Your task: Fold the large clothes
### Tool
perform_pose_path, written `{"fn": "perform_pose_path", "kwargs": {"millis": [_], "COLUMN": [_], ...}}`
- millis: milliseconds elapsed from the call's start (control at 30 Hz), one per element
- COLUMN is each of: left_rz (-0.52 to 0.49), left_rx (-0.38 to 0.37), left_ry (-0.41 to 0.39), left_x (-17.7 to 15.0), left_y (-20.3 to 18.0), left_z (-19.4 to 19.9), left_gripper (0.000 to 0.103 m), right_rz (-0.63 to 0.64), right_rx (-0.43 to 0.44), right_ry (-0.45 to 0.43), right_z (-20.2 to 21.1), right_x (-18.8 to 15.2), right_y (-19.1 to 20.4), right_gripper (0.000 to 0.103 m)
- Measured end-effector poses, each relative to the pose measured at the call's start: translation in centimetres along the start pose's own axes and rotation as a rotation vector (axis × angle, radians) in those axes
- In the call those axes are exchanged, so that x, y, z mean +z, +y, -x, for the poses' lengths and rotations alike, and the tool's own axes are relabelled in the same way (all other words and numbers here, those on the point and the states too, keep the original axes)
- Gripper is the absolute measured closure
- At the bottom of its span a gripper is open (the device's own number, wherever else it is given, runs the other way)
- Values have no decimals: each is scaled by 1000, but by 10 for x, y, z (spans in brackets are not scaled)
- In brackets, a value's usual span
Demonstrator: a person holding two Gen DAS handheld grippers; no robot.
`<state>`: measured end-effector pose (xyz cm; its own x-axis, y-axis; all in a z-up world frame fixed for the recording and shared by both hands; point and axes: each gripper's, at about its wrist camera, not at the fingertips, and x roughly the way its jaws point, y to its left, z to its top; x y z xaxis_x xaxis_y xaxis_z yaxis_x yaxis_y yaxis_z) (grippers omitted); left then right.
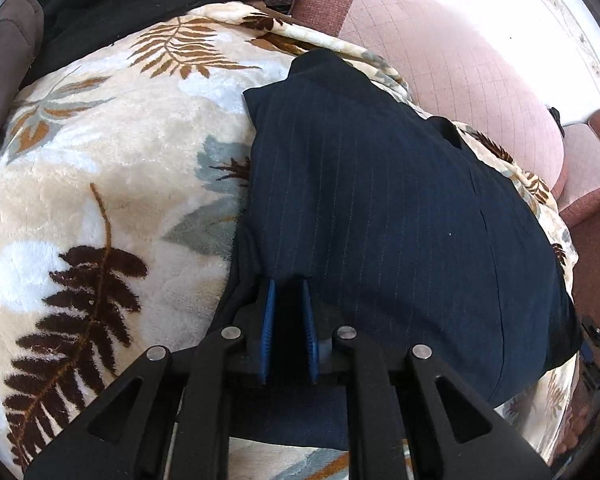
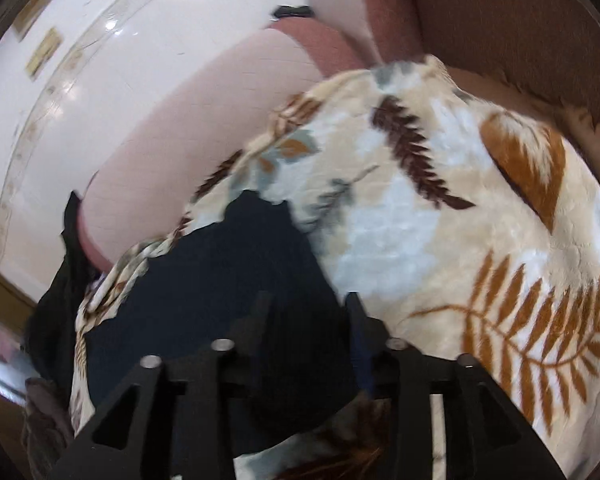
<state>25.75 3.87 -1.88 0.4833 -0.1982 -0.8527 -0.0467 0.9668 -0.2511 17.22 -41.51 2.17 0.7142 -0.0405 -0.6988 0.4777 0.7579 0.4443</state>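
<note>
My left gripper (image 1: 288, 284), fingers nearly together, pinches the navy pinstripe garment's (image 1: 380, 200) near edge on the fern-print blanket (image 1: 100, 160), while my right gripper (image 2: 308, 300) hangs spread, empty (soft, limp cloth; take corners).

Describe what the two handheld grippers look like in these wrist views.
Both are matte black linkage frames with round silver pivot pins. The left gripper has ribbed blue pads inside its jaws. The right gripper is motion-blurred; blue shows on one finger. No cables or sleeves visible.
</note>
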Motion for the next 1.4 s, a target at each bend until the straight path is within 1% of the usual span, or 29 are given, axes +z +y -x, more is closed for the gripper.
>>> {"fn": "perform_pose_path", "kwargs": {"millis": [100, 200, 233, 267, 333, 367, 467, 567, 600, 633, 667, 733, 767, 800, 833, 867, 900, 933, 967, 1000, 1033, 1067, 1133, 1167, 1200, 1233, 1300, 1333, 1400], "left_rz": [-4, 6, 1, -4, -30, -40, -49, -62, -61, -64, -70, -84, -87, -97, -110, -109, -96, -78, -58, -48, -39, -31, -40, -50, -58, -60, -69, -75, -78], "left_rx": [-7, -22, -27, -30, -25, -19, 11, 46, 59, 77, 90, 130, 144, 159, 169, 172, 153, 121, 85, 69, 55, 60, 95, 123, 145, 151, 177, 188, 199], "left_ry": [-1, 5, 6, 5, 3, 4, 9, 12, 12, 7, 5, 4, 6, 3, 3, 1, -14, -35, -56, -69, -81, -89, -73, -44, -10, 1, -11, -15, -19], "left_x": [0, 0, 0, -1, -4, -4, -4, -4, -3, -4, -4, -4, -4, -5, -4, -3, -1, 2, 5, 5, 6, 6, 4, 1, -1, -1, -3, -4, -3], "left_y": [0, 2, 2, 3, 2, 2, -4, -10, -13, -16, -18, -24, -25, -27, -30, -30, -29, -28, -26, -25, -24, -23, -25, -26, -27, -29, -34, -36, -38], "left_z": [0, 0, 0, 1, 3, 3, 3, 0, 0, -1, -2, -4, -4, -2, 0, 4, 11, 18, 27, 31, 34, 34, 26, 17, 7, 1, 0, 2, 2], "left_gripper": [90, 90, 89, 88, 87, 87, 84, 83, 83, 82, 82, 80, 79, 79, 79, 78, 78, 70, 54, 45, 36, 36, 36, 36, 36, 36, 36, 36, 36], "right_rz": [78, 116, 134, 155, 182, 189, 212, 235, 240, 240, 235, 225, 237, 263, 286, 285, 261, 232, 190, 150, 115, 91, 12, -26, -59, -73, -73, -60, -42], "right_rx": [-39, -42, -59, -58, -13, 12, 72, 114, 134, 144, 135, 91, 93, 109, 117, 120, 142, 164, 180, 176, 156, 130, 45, 16, 22, 51, 22, 34, 101], "right_ry": [27, 57, 33, -2, -40, -34, -4, -6, 1, 24, 54, 216, 228, 184, 169, 184, 167, 125, 51, -11, -38, -38, -11, 51, 111, 82, 46, 8, -65], "right_z": [9, 18, 26, 35, 45, 42, 22, -1, -12, -25, -36, -79, -87, -82, -77, -74, -67, -58, -45, -35, -31, -32, -41, -54, -66, -61, -46, -35, -14], "right_x": [-19, -40, -48, -57, -69, -71, -66, -59, -58, -60, -62, -77, -82, -85, -84, -78, -69, -61, -50, -40, -31, -25, -19, -20, -23, -25, -22, -20, -20], "right_y": [24, 35, 41, 45, 57, 64, 87, 108, 111, 112, 111, 103, 100, 100, 101, 103, 100, 94, 83, 70, 55, 45, 13, -3, -17, -23, -19, -14, -5], "right_gripper": [62, 62, 62, 62, 61, 61, 61, 59, 52, 40, 36, 35, 35, 35, 36, 38, 39, 37, 36, 35, 35, 36, 36, 36, 36, 39, 37, 37, 37]}}
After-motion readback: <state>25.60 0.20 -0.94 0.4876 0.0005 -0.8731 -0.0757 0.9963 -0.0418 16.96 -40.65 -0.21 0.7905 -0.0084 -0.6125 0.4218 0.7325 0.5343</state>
